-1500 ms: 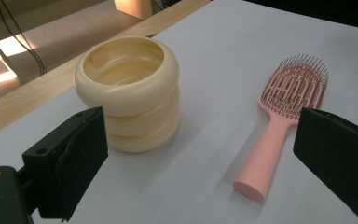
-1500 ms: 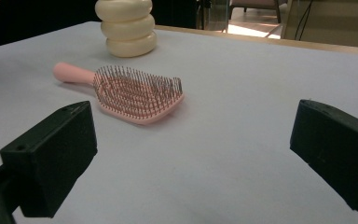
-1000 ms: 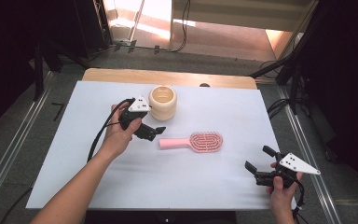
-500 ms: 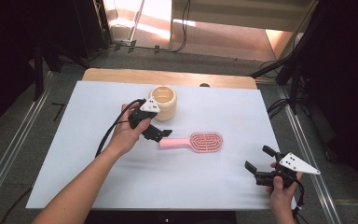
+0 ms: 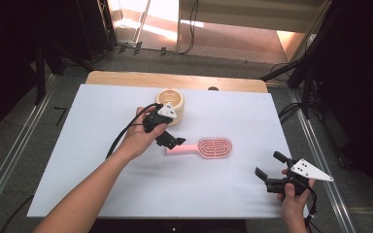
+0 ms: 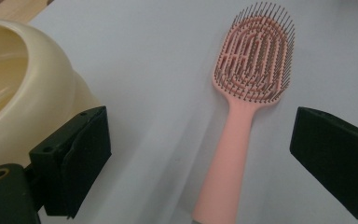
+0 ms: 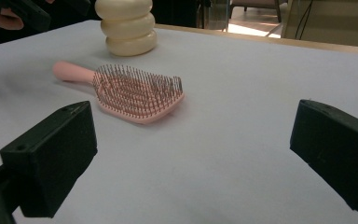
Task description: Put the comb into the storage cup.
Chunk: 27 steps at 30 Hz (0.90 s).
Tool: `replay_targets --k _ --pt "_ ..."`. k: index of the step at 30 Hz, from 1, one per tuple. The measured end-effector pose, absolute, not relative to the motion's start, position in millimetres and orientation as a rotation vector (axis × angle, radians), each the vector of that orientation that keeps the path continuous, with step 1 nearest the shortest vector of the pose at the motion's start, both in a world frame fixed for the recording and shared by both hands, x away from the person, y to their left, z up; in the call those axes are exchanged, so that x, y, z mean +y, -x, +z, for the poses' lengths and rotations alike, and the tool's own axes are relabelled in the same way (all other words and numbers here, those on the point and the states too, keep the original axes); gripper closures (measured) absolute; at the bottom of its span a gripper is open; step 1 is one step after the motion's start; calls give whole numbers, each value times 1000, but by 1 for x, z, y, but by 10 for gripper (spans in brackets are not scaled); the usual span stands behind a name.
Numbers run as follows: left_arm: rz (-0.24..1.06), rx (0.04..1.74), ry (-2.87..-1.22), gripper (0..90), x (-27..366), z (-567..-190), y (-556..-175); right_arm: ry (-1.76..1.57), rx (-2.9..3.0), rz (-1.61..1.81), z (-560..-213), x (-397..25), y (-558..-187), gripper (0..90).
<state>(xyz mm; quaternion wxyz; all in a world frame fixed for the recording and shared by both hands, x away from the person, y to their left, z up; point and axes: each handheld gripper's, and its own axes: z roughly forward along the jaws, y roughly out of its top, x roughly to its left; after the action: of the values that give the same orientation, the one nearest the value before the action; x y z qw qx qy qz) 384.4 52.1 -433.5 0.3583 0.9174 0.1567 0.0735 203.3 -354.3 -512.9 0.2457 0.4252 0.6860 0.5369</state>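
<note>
A pink hairbrush [image 5: 209, 147] lies bristles up in the middle of the white table, its handle pointing left. My left gripper [image 5: 175, 141] hovers open over the handle's end. In the left gripper view the brush [image 6: 242, 116] lies between my wide-apart jaws [image 6: 205, 158], with nothing gripped. A cream ribbed bowl [image 5: 171, 99] stands just behind that hand, and its wall [image 6: 23, 102] touches the left jaw's side of the view. My right gripper [image 5: 267, 164] is held open near the front right corner, facing the brush [image 7: 135, 91] and empty [image 7: 191, 158].
A white sheet [image 5: 102, 194] covers the table, with a wooden strip [image 5: 126, 77] showing along the far edge. A black cable [image 5: 121, 133] trails from the left gripper across the sheet. The cream bowl [image 7: 127, 28] stands behind the brush in the right gripper view.
My left gripper has moved right and toward me, from beside the bowl to above the brush handle's end. The right gripper has stayed still.
</note>
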Motion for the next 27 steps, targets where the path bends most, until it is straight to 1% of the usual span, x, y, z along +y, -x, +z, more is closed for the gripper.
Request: replay_targets --k 5,11,12,16,24,27 --pt "145 373 -2418 60 40 -437 -387 -1158 1874 1463 -513 -354 -203 0" --pt "125 348 -2484 116 25 -441 -389 -1157 1872 1470 -513 -355 -203 0" --pt "116 348 -2492 141 23 -442 -389 -1157 1873 1470 -513 -355 -203 0" --pt "80 339 -2515 148 18 -448 -392 -1156 1874 1471 -513 -355 -204 0" --pt "23 316 -2579 267 7 -459 -393 -1157 1875 1471 -513 -355 -204 0" --pt "-4 303 -2599 326 3 -462 -393 -1155 1879 1469 -513 -355 -204 0"
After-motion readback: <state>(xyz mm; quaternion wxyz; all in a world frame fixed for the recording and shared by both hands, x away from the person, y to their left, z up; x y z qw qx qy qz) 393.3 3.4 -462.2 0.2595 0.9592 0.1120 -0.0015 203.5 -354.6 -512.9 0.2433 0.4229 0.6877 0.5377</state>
